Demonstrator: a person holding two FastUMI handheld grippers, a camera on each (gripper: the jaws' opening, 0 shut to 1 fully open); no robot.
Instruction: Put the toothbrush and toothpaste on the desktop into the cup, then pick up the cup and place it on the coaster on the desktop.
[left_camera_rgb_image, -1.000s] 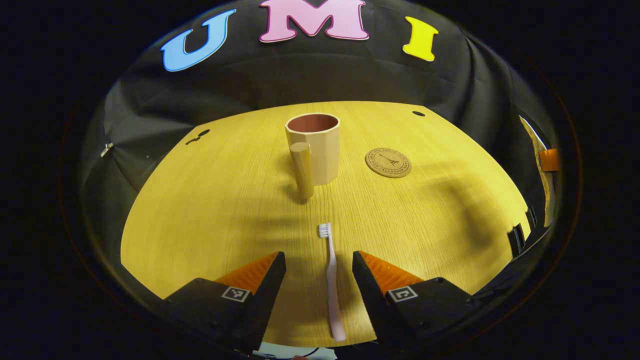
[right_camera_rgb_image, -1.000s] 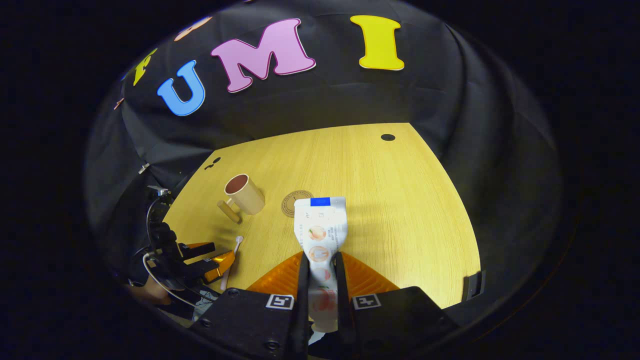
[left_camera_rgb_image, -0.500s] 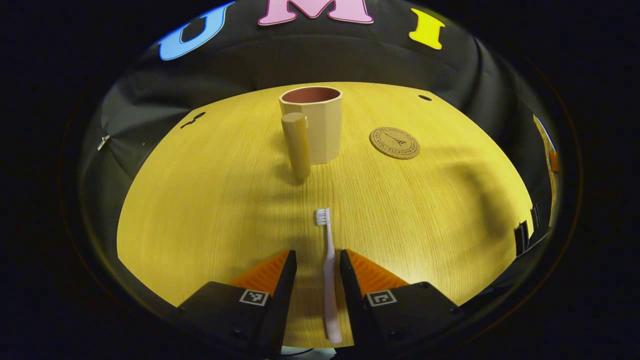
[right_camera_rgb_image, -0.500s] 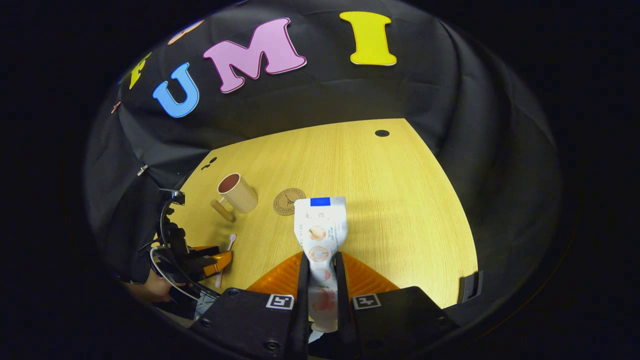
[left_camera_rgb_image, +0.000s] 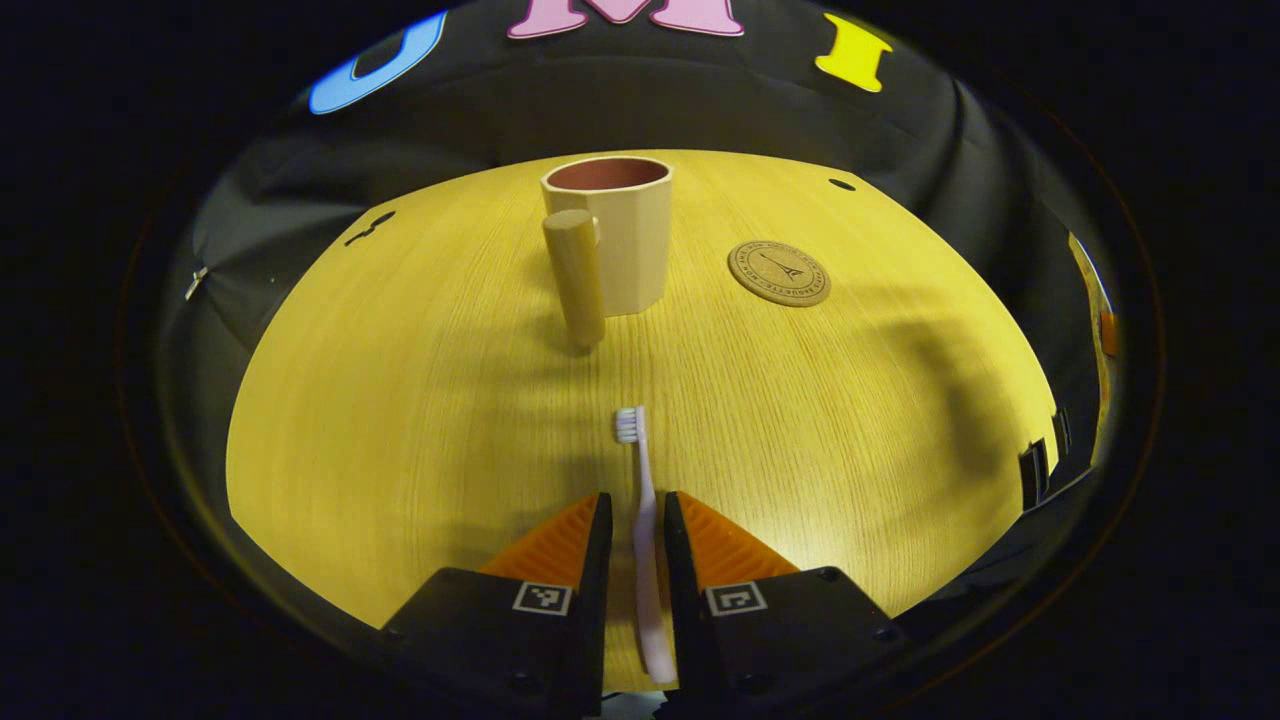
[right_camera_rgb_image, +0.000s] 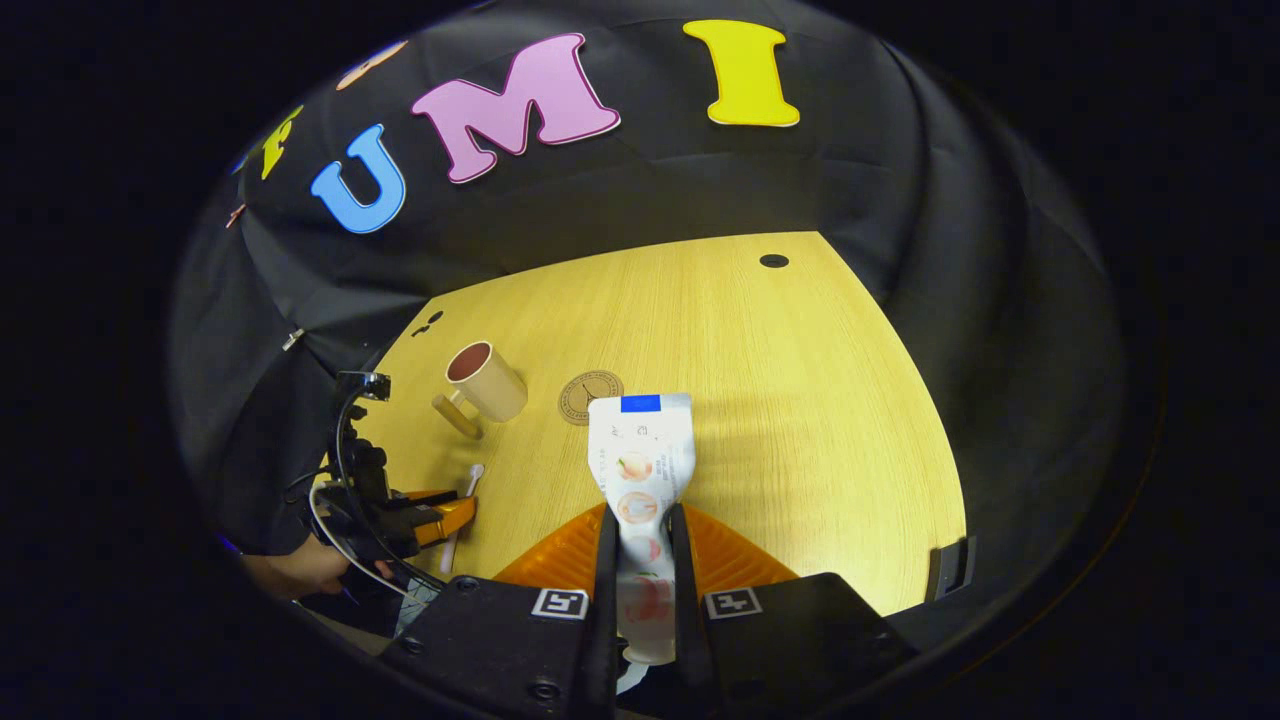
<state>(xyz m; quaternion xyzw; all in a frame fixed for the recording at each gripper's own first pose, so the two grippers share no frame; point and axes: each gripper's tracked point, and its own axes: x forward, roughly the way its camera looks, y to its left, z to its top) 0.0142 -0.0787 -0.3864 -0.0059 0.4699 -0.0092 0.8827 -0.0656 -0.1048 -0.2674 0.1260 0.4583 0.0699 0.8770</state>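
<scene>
My left gripper (left_camera_rgb_image: 636, 520) pinches the toothbrush (left_camera_rgb_image: 640, 520) mid-handle; it looks light, thin and stiff, so it may pivot. My right gripper (right_camera_rgb_image: 640, 530) clamps the soft toothpaste tube (right_camera_rgb_image: 640, 460) near its lower end, probably the cap end.

Desktop (left_camera_rgb_image: 420, 400): yellow wood grain, fine parallel lines, with small black round marks near its far edge. Cup (left_camera_rgb_image: 622, 235), upper centre of left gripper view: pale beige outside, reddish-brown inside; handle is the same beige. Coaster (left_camera_rgb_image: 779, 272), right of cup: tan cork, dark printed ring and central emblem. Toothbrush (left_camera_rgb_image: 642, 520), lower centre: pale pink-lilac handle, white bristles. Toothpaste (right_camera_rgb_image: 640, 470), centre of right gripper view: white tube, blue band at its top end, round peach-orange pictures down its face.
</scene>
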